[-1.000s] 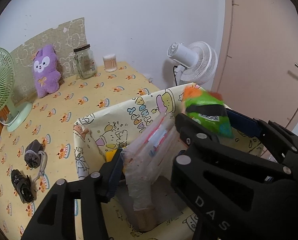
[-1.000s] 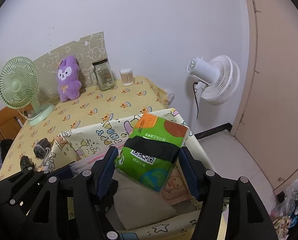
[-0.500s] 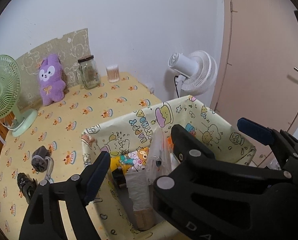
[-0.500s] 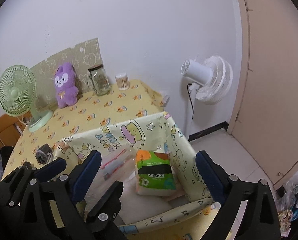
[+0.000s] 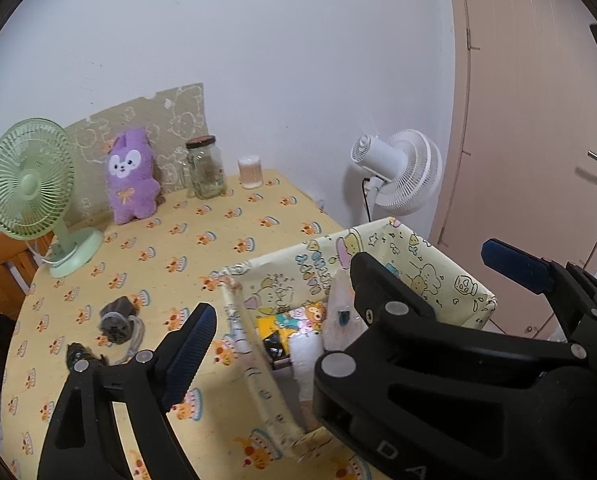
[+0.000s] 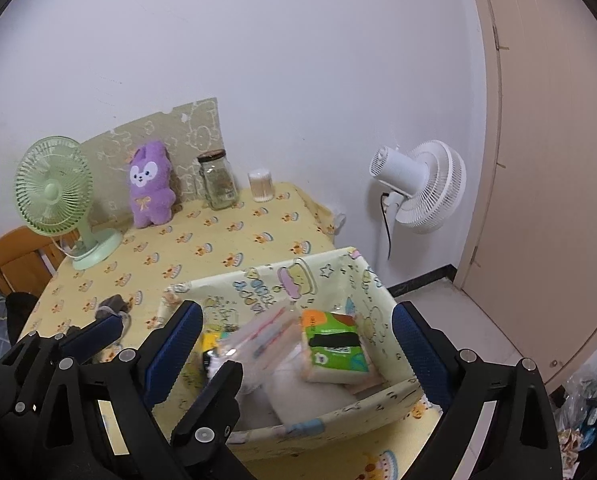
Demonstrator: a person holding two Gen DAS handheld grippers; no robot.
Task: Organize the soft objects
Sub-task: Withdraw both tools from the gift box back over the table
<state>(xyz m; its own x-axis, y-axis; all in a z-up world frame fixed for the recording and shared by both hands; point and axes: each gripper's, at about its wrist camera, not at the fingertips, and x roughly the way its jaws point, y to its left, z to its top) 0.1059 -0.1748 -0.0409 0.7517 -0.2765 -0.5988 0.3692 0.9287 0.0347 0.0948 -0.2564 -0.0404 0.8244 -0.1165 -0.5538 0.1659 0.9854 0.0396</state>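
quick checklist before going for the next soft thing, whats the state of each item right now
1. Right hand-held gripper empty, jaws wide: ok.
2. Left hand-held gripper jaws opening, nothing between them: ok.
3. Green tissue pack lying inside the cartoon-print storage box: ok.
4. Clear plastic bag inside the box: ok.
5. Purple plush toy put away: not ok, it leans at the wall on the table.
6. Room left in the box for the plush: cannot tell.

We cannot see the floor of the storage box (image 6: 340, 268), hidden under its contents and the black gripper frames. The clear plastic bag (image 6: 258, 344) is blurred, and the small dark objects (image 5: 116, 320) on the tablecloth stay unidentifiable.
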